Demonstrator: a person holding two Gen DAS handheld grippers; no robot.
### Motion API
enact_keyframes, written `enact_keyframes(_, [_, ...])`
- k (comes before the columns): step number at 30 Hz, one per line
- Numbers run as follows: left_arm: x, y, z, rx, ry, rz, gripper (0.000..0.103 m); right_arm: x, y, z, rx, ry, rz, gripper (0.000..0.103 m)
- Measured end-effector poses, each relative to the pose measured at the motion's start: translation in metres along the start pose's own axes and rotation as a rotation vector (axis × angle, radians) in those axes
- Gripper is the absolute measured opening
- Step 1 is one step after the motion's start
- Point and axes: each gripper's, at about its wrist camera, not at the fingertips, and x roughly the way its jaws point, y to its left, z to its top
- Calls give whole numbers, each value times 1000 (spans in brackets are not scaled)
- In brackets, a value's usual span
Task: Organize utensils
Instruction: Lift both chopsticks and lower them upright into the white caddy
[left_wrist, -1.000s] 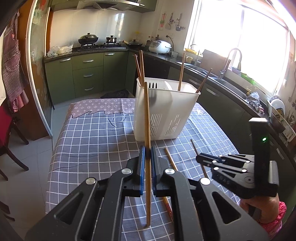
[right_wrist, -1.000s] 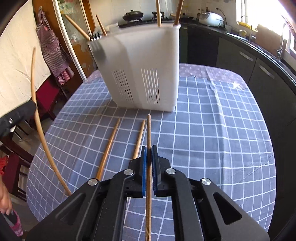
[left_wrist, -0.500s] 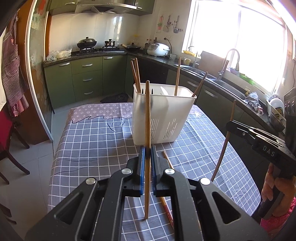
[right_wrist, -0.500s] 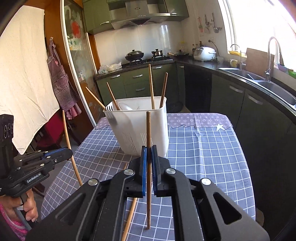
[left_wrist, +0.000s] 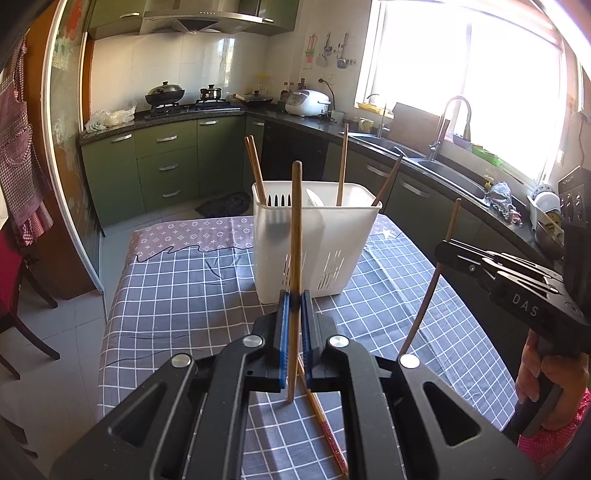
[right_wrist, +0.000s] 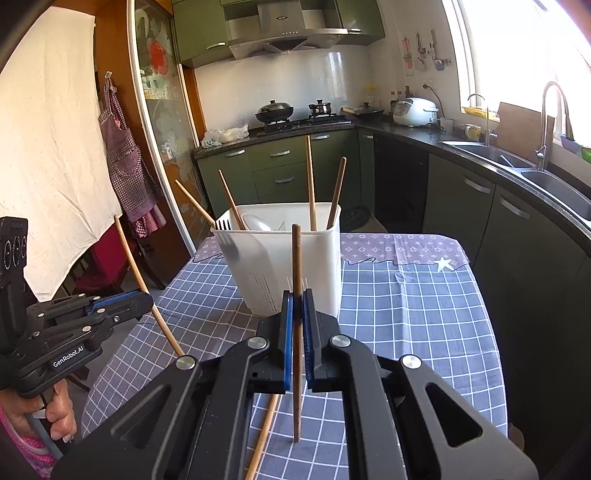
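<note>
Each gripper carries one wooden chopstick clamped near its middle and stood roughly upright, which looks like the sensible way to hold it: a vertical stick can be lowered end-first into the white utensil caddy (left_wrist: 317, 240) without catching its rim. The left gripper (left_wrist: 293, 306) has its blue-padded jaws closed narrow on the left chopstick (left_wrist: 294, 229), whose top rises in front of the caddy and whose lower end hangs below the pads, above the checked tablecloth (left_wrist: 177, 288). The right gripper (right_wrist: 296, 306) pinches the right chopstick (right_wrist: 296, 258) the same way, jaws nearly together with only the stick between them. Both grippers are raised off the table and aimed level toward the caddy, one from each side, short of it and not yet over its opening; the right view shows the left tool low at its left edge, the person's hand (right_wrist: 55, 413) wrapped round its handle. The caddy stands toward the far end of the table and already holds several chopsticks leaning in its corners, plus a fork (right_wrist: 226, 236) and what seems a spoon. At least one loose chopstick (left_wrist: 325, 424) lies on the cloth under the left gripper, so by my reckoning the sorting is well along but not done
</note>
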Motion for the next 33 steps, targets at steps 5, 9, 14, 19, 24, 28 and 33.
enact_keyframes(5, [4,-2,6,5,-3,-2,6,4,1,6,-10,-1,3,6])
enact_keyframes(9, [7,-4,11,12,-6,-2,6,7,4,12,-19,-4,5,6])
enact_keyframes(14, [6,-5,16,22,-12,-3,6,6,7,20,-33,-9,11,6])
enact_keyframes(19, [3,-7,21,33,-21,-4,6,2,13,30,-50,-20,19,6])
enact_keyframes(24, [-2,-9,28,36,-25,-17,6,-4,18,42,-65,-29,25,6])
enact_keyframes(28, [-9,-9,39,37,-27,-38,6,-11,21,55,-68,-36,39,6])
enact_keyframes(33, [-24,-15,62,56,-57,-55,6,-28,25,78,-79,-69,62,6])
